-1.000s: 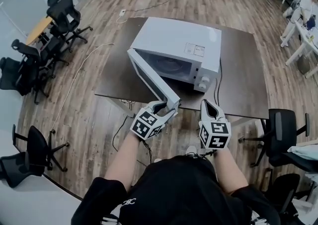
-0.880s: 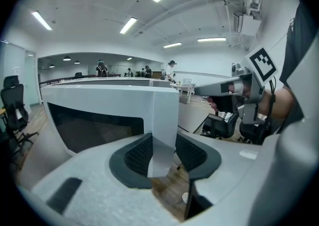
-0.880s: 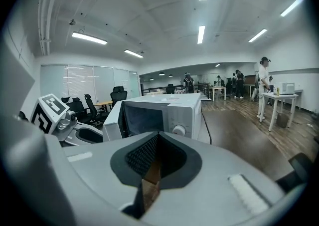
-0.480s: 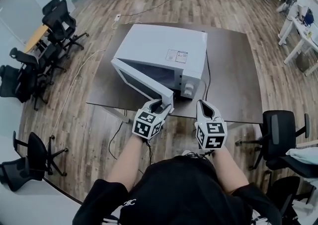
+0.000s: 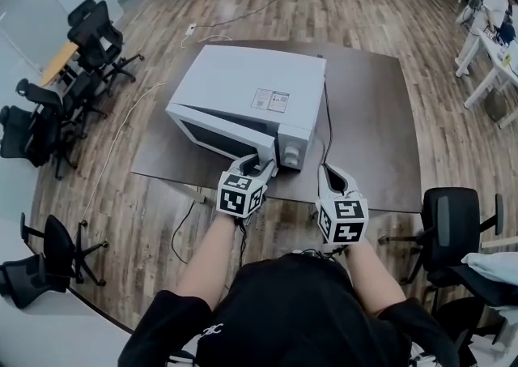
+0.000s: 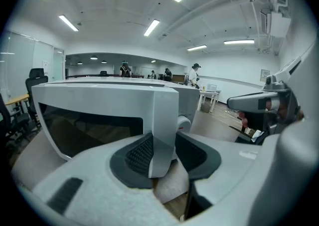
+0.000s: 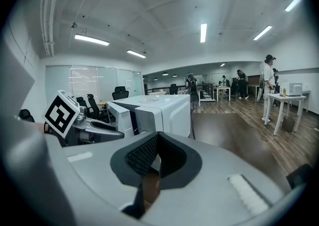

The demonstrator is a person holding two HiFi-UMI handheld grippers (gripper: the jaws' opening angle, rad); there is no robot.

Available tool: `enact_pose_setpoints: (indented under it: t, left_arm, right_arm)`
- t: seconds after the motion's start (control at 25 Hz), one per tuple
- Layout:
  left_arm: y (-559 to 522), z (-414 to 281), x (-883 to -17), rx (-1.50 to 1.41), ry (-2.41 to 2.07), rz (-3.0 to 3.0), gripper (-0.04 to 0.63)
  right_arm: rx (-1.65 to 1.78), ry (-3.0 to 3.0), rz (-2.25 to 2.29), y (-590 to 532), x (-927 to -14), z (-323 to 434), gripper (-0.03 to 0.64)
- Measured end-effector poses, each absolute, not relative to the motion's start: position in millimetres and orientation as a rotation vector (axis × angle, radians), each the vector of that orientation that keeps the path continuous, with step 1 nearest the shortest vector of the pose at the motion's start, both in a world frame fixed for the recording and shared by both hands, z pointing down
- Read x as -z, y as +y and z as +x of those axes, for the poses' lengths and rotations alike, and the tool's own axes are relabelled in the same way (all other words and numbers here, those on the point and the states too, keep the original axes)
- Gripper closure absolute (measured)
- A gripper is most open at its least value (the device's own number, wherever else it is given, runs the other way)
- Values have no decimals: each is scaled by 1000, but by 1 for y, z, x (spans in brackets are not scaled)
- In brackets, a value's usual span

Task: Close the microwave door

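Dark table (image 5: 374, 114) bears microwave (image 5: 251, 86); left gripper (image 5: 256, 165) pinches its door (image 5: 217, 137) edge, right gripper (image 5: 333, 172) pressed together, cavity mostly hidden

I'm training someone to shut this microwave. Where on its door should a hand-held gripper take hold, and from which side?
Grip the microwave door at its free vertical edge, next to the control panel, coming from the front. The door hinges on its left, so that edge gives the most leverage, and it is thin enough for the jaws. The left hand-held gripper pinches it there.
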State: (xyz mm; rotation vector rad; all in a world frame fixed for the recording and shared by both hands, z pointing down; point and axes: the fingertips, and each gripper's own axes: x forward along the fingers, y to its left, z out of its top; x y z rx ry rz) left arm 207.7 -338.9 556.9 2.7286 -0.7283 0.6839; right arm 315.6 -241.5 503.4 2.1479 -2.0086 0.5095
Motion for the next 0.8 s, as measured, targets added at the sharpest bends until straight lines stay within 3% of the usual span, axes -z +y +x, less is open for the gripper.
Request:
enact_pose_setpoints:
  t: [0.8]
  left_arm:
    - [-367,240,-554,-595,-798,2690,449]
  right_arm:
    - [-506,-2074,2100,-255,-504,342,607]
